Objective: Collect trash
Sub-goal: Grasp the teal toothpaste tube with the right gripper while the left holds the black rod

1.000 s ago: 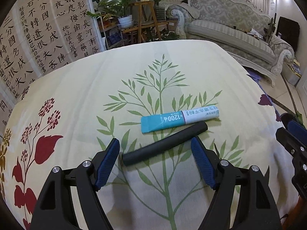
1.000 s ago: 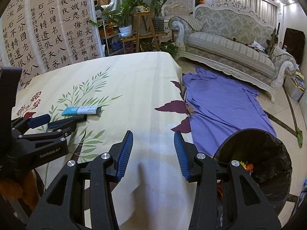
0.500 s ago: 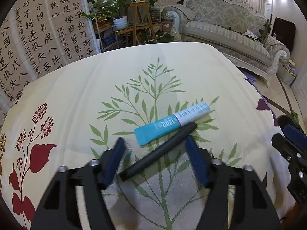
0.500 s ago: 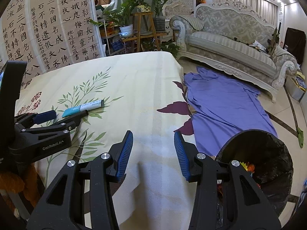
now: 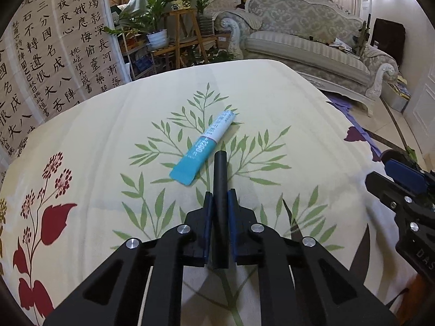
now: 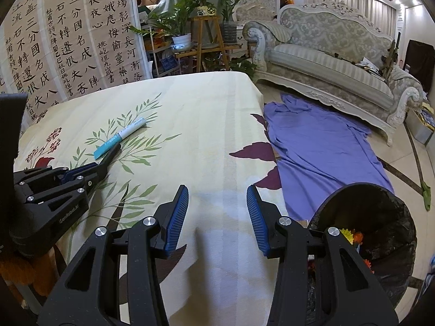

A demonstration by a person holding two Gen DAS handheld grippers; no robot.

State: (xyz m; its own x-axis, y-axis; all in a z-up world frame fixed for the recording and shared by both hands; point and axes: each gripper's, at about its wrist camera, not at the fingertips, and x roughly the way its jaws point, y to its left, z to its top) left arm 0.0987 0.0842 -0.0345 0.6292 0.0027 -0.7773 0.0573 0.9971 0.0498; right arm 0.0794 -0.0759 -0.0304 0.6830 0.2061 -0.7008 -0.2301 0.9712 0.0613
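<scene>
My left gripper is shut on a black tube that points forward between the pads, just above the floral tablecloth. A teal and white packet lies on the cloth just beyond the tube's tip, to its left. In the right wrist view the left gripper holds the black tube beside the packet. My right gripper is open and empty over the table's right side. A black bin with trash in it stands on the floor at lower right.
A purple cloth lies on the floor right of the table. A pale sofa stands behind it. A calligraphy screen and potted plants stand at the back. The table's right edge is near the bin.
My left gripper closed on the black tube and turned it to point forward, lifting it slightly. The packet now lies more lengthwise. My right gripper stayed open and nearly still.
</scene>
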